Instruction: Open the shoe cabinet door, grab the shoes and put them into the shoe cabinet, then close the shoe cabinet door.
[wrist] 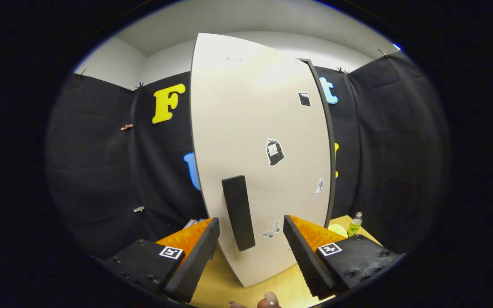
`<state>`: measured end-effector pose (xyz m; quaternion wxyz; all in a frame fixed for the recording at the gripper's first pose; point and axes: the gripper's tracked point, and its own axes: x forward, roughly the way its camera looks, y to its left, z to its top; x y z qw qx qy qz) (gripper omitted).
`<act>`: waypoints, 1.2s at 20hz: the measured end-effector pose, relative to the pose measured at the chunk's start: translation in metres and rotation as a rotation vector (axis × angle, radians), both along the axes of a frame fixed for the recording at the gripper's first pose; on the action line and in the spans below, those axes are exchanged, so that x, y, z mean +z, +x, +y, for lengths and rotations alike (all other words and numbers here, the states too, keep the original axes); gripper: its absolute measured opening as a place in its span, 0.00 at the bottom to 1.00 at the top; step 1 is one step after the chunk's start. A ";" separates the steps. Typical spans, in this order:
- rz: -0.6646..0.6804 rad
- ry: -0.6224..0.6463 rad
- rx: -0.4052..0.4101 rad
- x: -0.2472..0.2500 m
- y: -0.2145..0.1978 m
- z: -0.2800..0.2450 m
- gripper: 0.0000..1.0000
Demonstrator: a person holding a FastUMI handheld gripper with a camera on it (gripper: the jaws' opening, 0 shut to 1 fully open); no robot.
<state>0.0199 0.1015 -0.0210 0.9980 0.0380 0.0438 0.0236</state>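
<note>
The shoe cabinet (255, 128) stands upright on the wooden table, a tall white box with its door shut and several small stickers on the front. A dark vertical handle (238, 212) sits low on the door, toward its left side. My gripper (251, 234) is open, its two fingers spread wide. The handle's lower end lies between the fingertips and just ahead of them, closer to the left fingertip (212, 233); neither finger touches it. No shoes are visible.
A small green bottle (354, 224) and a pale round object (336, 230) sit on the table (229, 291) right of the cabinet, beyond the right finger. A person's fingertips (268, 300) rest on the table's near edge. Black cloth walls surround the booth.
</note>
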 end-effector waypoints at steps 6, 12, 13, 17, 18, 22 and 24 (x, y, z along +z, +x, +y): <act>-0.023 -0.017 -0.017 0.003 -0.011 0.015 0.98; -0.036 -0.026 -0.023 0.006 -0.023 0.017 0.98; -0.038 -0.027 -0.019 0.007 -0.025 0.018 0.98; -0.055 -0.037 -0.006 0.012 -0.032 0.021 0.98; -0.062 -0.042 -0.009 0.013 -0.033 0.021 0.98; -0.067 -0.054 -0.009 0.013 -0.036 0.020 0.98; -0.060 -0.061 -0.025 0.009 -0.035 0.015 0.98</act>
